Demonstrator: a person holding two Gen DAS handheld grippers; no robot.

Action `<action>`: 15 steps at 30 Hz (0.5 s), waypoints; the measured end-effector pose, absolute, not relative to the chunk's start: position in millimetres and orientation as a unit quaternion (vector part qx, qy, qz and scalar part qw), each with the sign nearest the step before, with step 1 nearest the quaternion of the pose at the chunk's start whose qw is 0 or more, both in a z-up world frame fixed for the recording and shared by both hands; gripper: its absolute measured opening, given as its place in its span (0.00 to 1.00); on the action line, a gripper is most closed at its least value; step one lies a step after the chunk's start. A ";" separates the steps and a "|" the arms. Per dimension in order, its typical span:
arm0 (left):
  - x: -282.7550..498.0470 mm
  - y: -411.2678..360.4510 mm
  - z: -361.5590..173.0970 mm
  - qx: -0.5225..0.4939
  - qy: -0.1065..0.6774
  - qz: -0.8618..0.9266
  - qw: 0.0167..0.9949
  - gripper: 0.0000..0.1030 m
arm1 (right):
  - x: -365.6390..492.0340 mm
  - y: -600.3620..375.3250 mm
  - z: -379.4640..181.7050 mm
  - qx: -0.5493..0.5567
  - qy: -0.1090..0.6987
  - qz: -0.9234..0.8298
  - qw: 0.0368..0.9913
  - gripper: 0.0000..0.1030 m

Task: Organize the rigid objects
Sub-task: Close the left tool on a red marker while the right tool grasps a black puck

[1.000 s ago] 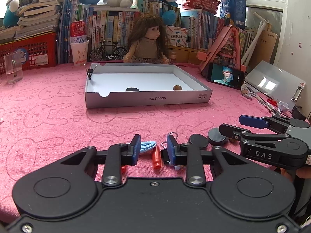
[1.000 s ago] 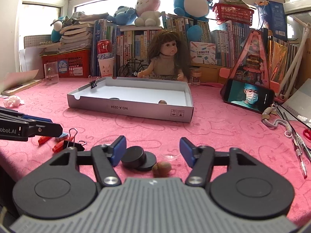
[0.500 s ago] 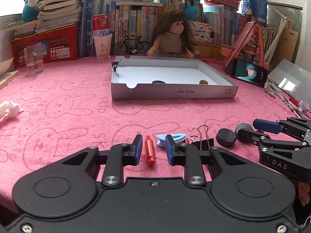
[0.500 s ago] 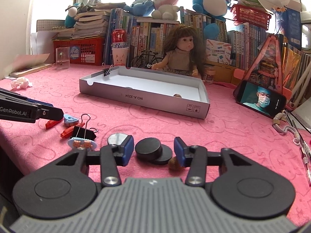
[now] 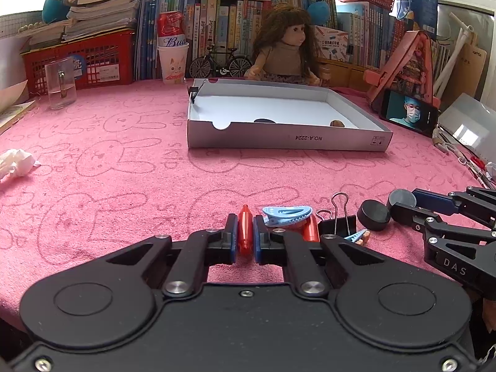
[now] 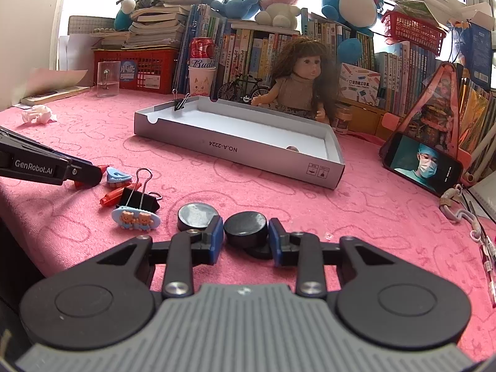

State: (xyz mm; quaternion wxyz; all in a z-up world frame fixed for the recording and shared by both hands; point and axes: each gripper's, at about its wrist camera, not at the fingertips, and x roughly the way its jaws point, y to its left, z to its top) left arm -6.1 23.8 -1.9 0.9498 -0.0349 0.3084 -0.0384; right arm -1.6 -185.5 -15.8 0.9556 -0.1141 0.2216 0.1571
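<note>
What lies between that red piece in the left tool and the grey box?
Nothing visible. The left tool grips the red piece, and only bare pink cloth lies between it and the box, whose low front wall it must clear.

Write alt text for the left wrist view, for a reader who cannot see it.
The left gripper is shut on a red pen-shaped piece on a pink cloth. Just right lie a blue hair clip, a black binder clip and a black disc, with the right gripper reaching in. Beyond sits a shallow grey box before a doll.
</note>
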 end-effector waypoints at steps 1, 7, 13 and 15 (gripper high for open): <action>-5.2 23.8 -1.0 -0.037 0.308 -0.038 0.950 0.10 | -1.4 -185.5 -14.5 -0.113 0.220 0.157 0.956 0.36; -1.4 23.0 4.5 -0.038 0.302 -0.036 0.952 0.10 | 3.8 -187.6 -8.2 -0.105 0.213 0.150 0.960 0.36; 7.0 23.8 10.4 -0.043 0.299 -0.036 0.953 0.10 | 12.6 -191.2 -1.9 -0.092 0.208 0.138 0.964 0.36; 11.0 24.0 13.1 -0.045 0.296 -0.037 0.953 0.10 | 17.2 -193.3 0.8 -0.083 0.210 0.133 0.965 0.36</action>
